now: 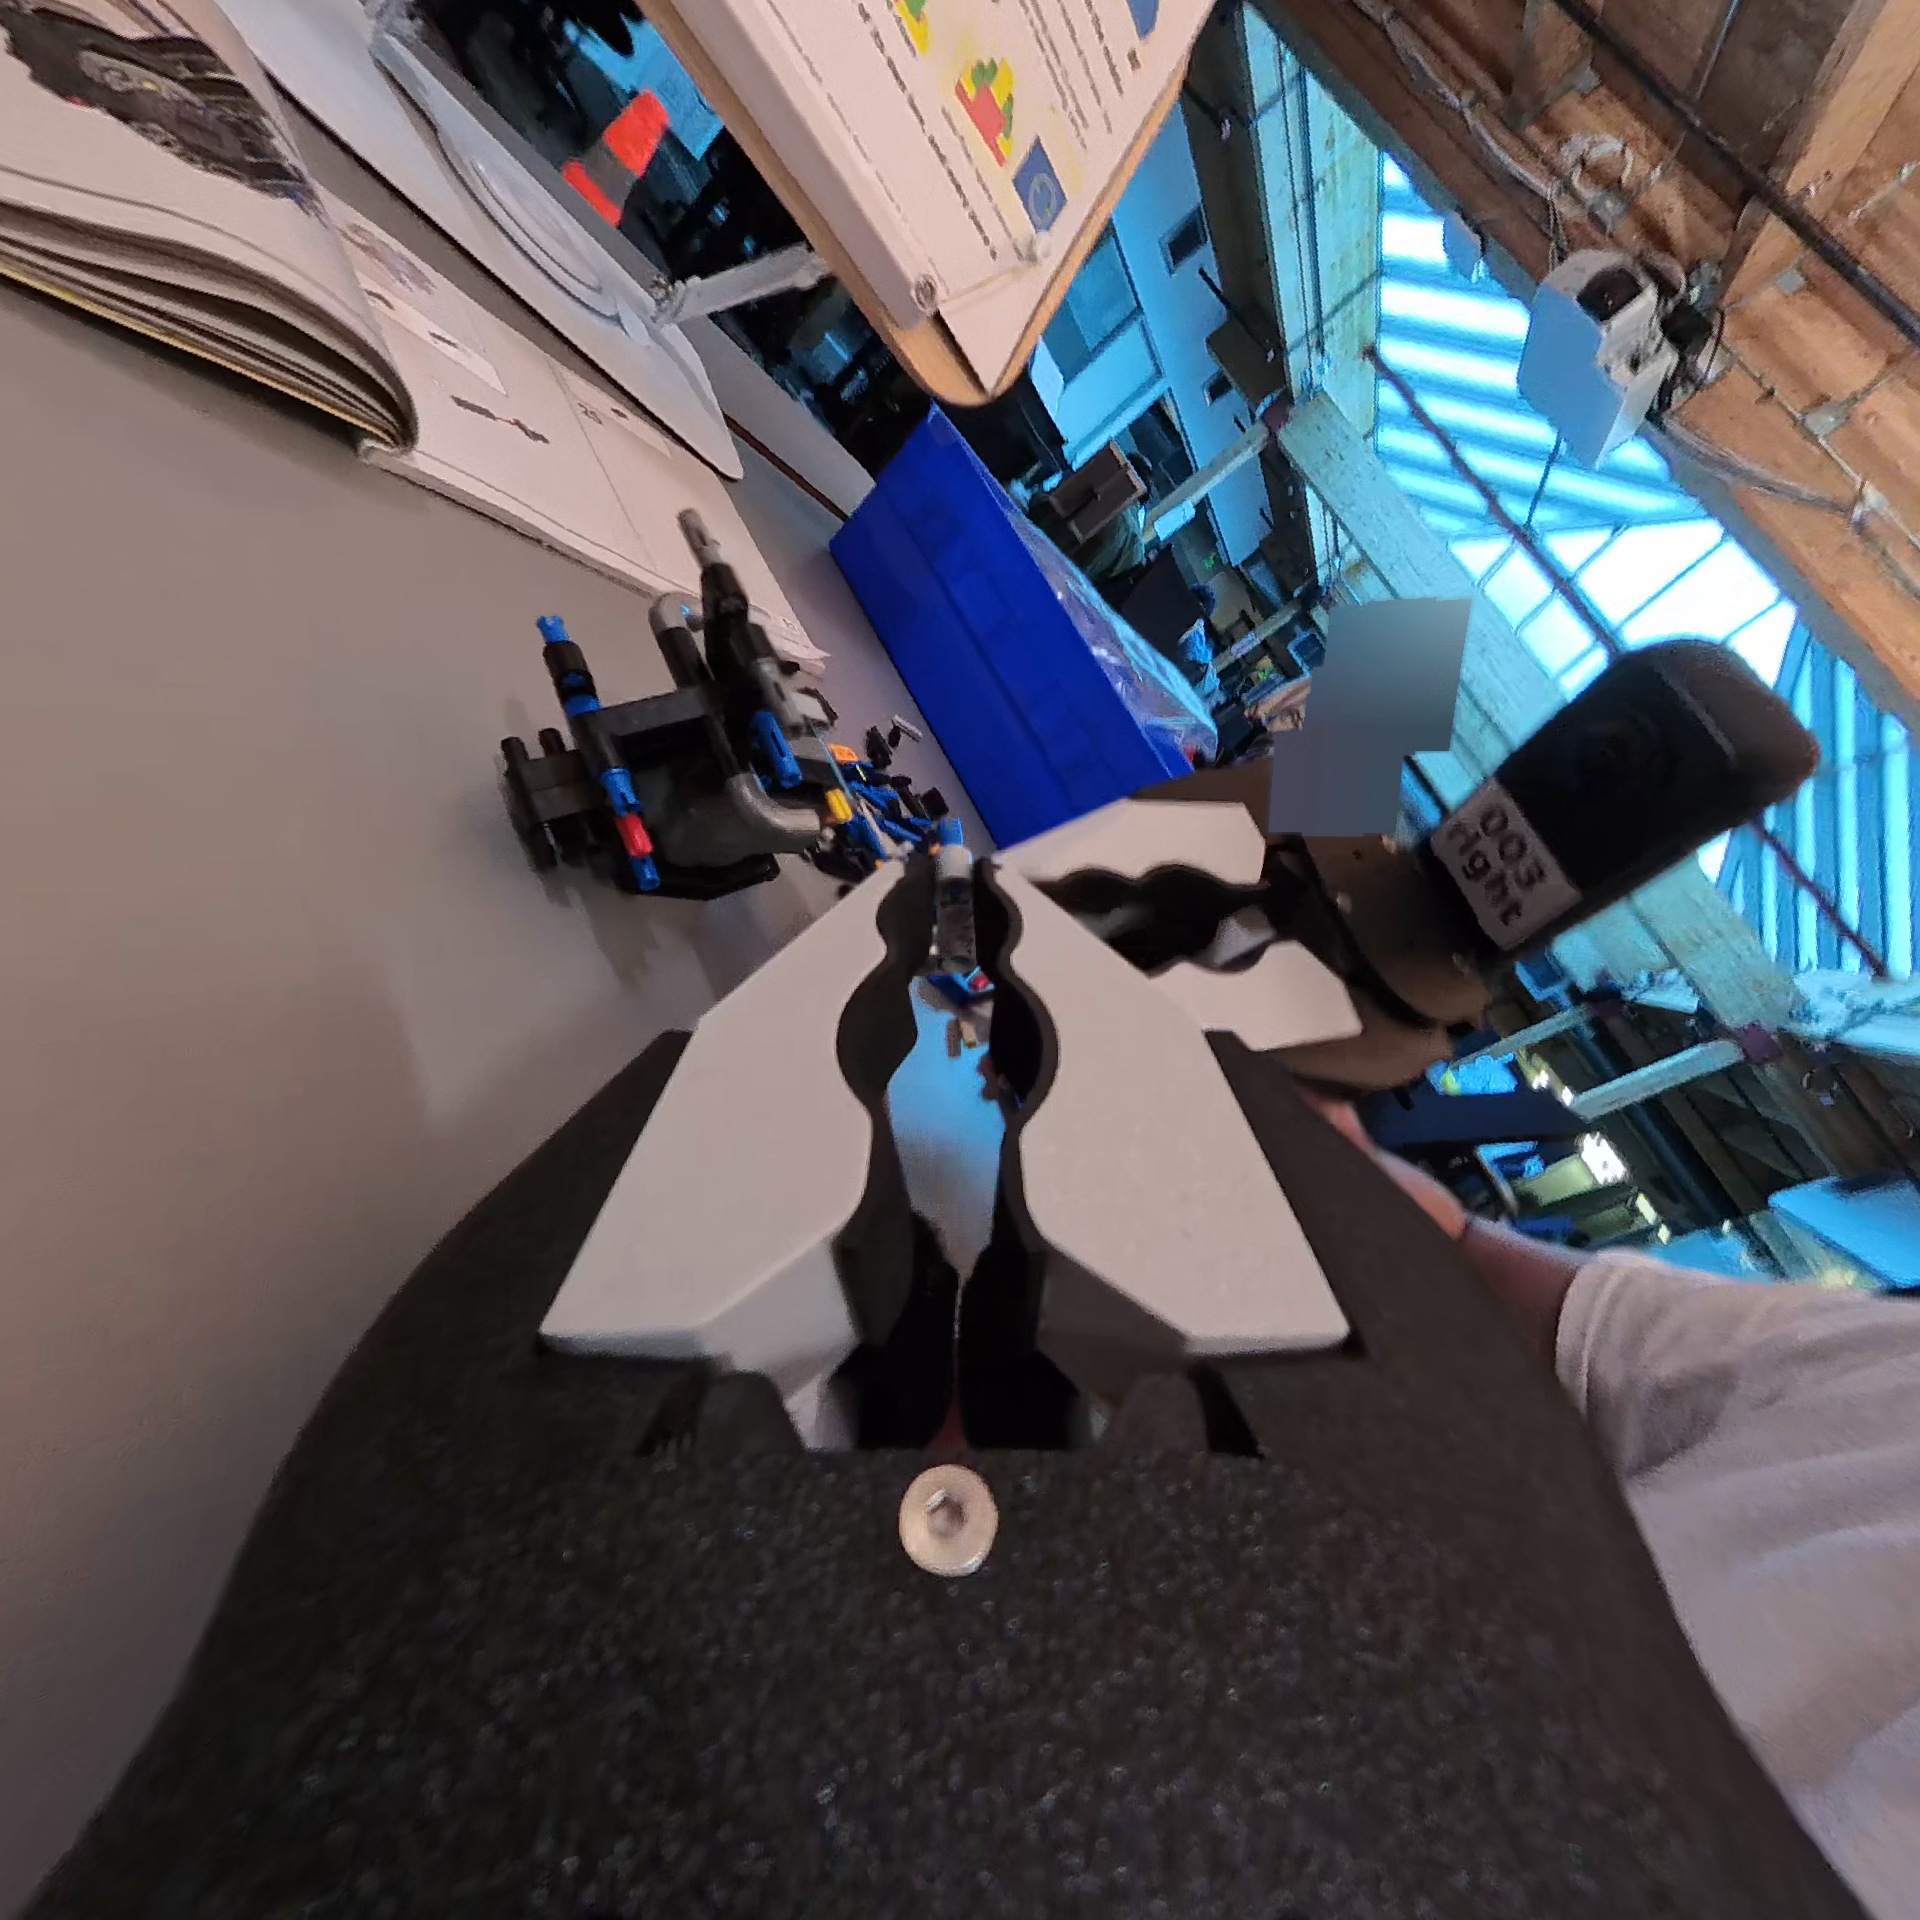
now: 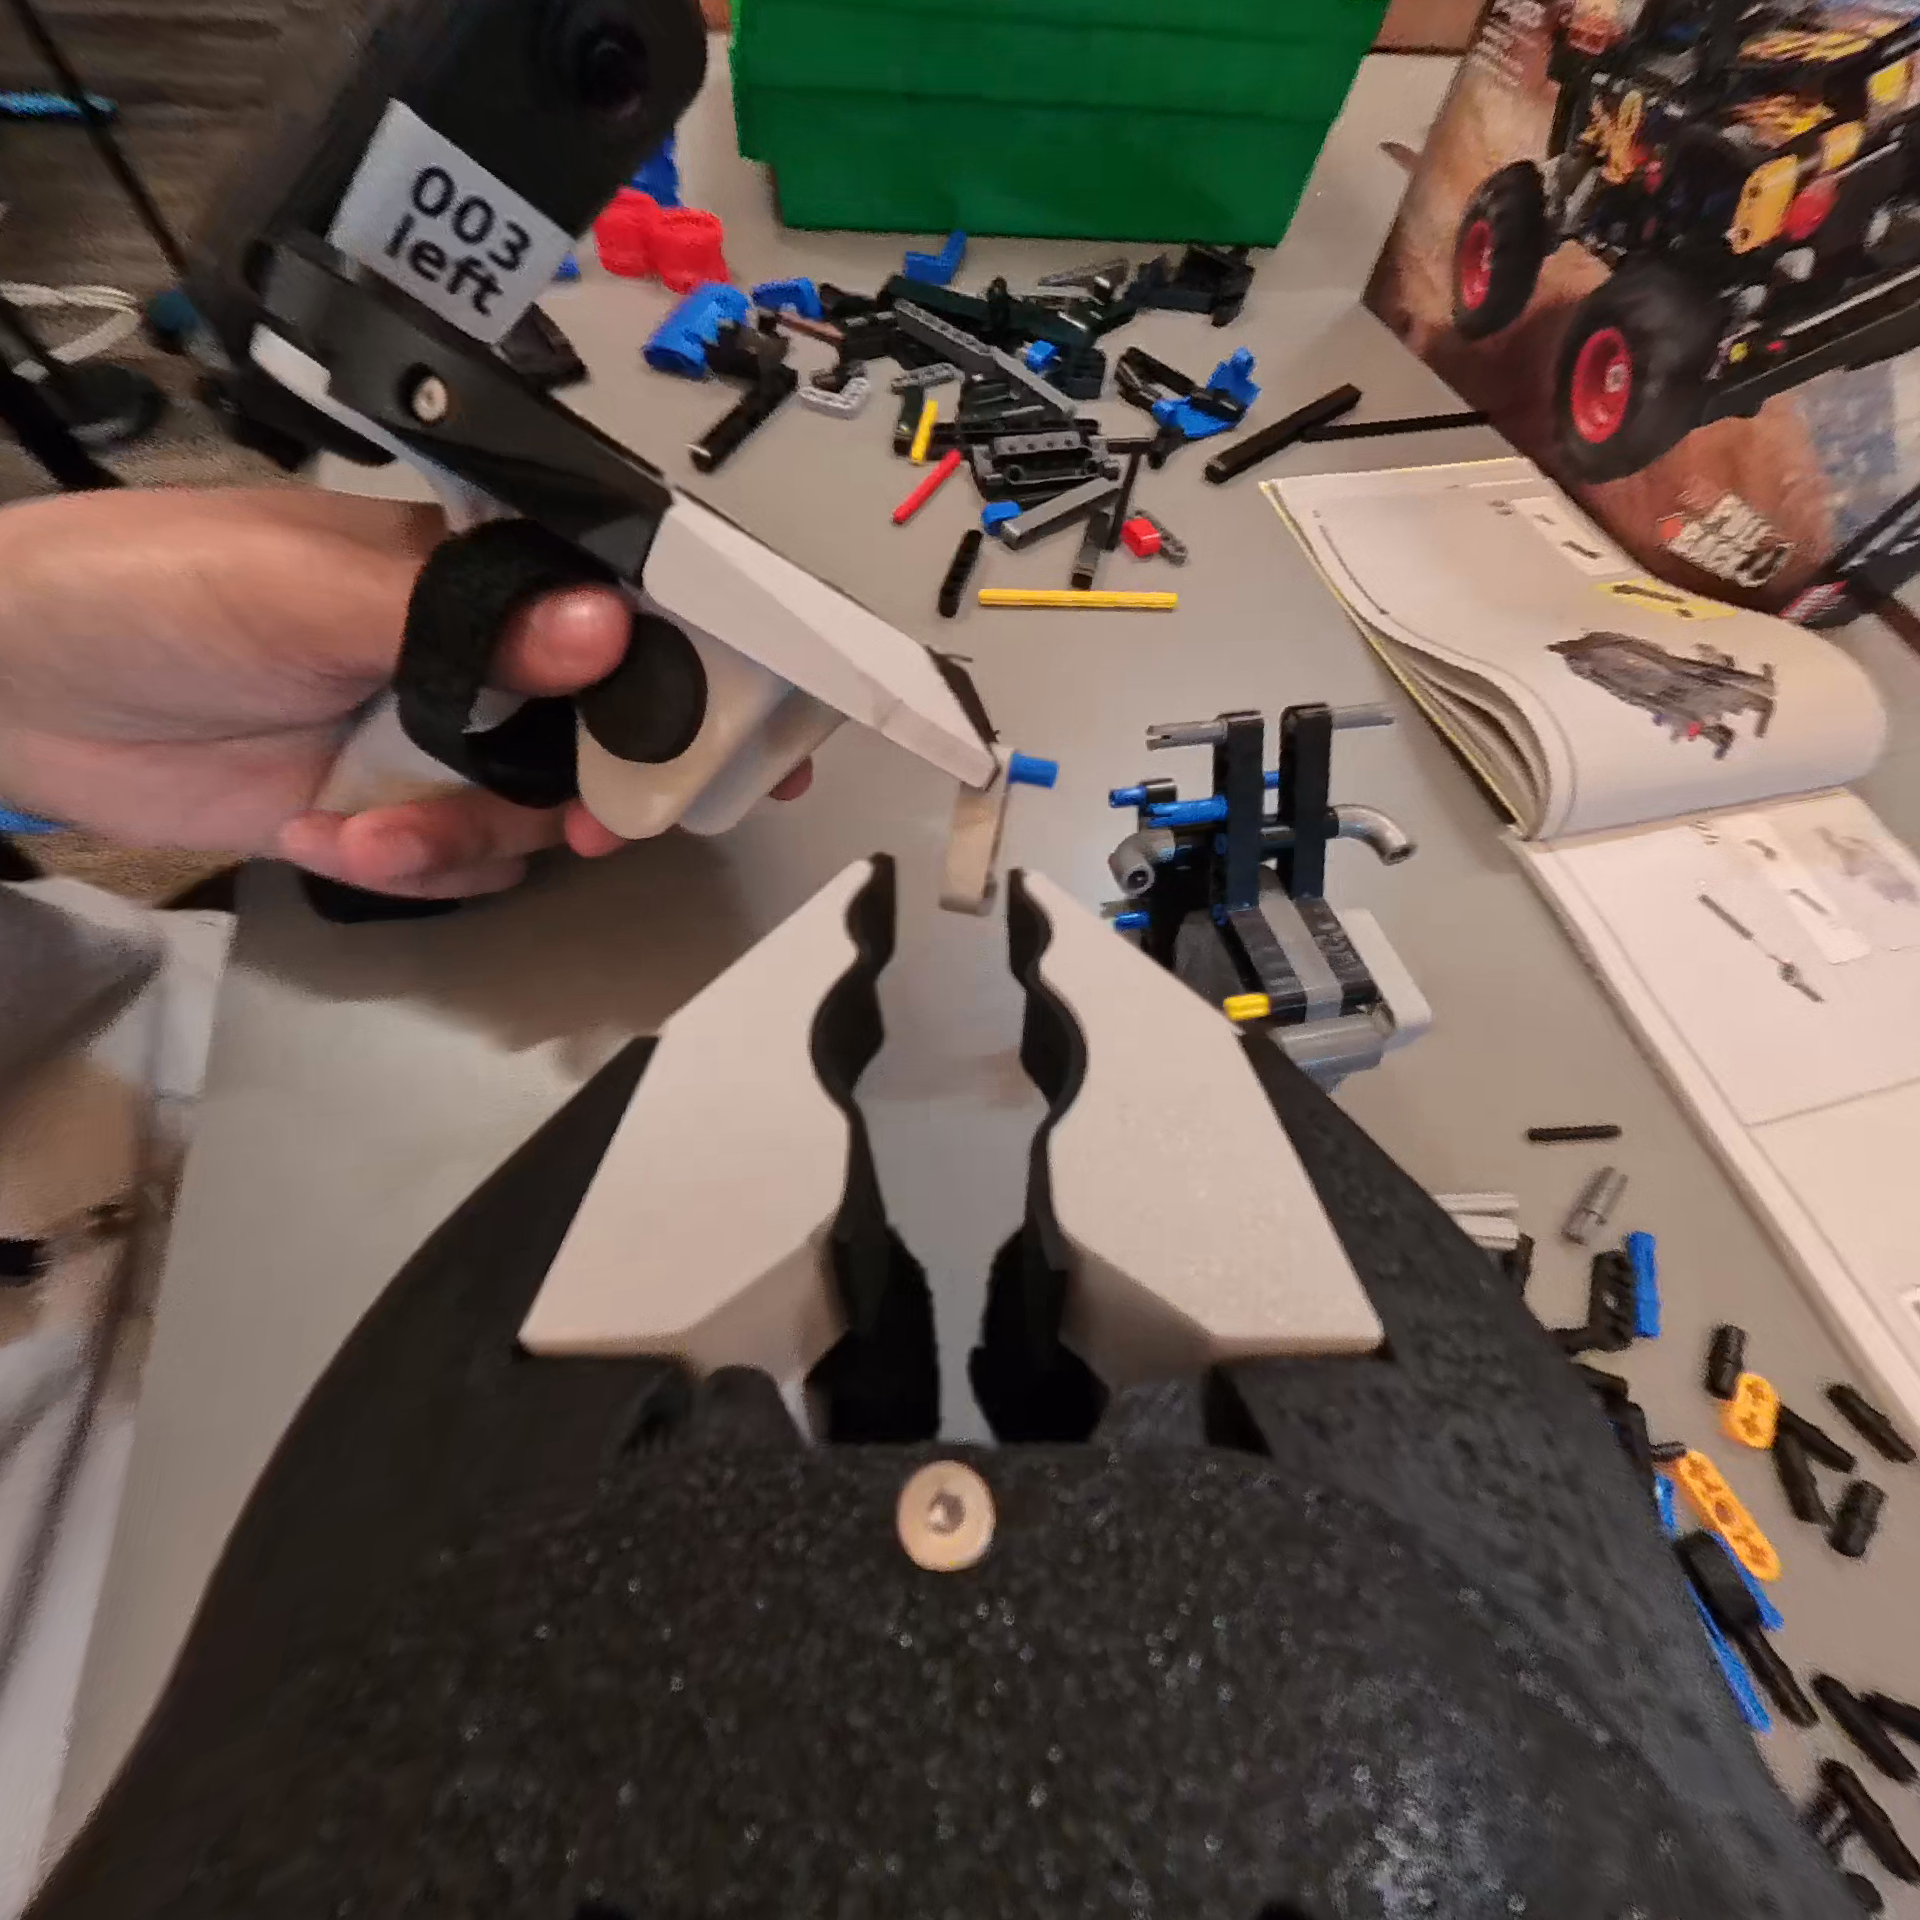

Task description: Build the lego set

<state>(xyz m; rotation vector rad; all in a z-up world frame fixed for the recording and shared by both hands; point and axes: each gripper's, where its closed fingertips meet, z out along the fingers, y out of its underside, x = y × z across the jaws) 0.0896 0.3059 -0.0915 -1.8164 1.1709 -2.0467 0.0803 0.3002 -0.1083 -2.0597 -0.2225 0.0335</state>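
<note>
On the left hand-held gripper (image 2: 992,769) (closed): a white label (image 2: 447,223).

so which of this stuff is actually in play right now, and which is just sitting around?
In play:
- left gripper, shut on the grey piece with blue pin
- right gripper, open, right under that piece
- partial build
- open instruction booklet

Lying about:
- loose parts pile
- green bin
- set box
- blue bin
</note>
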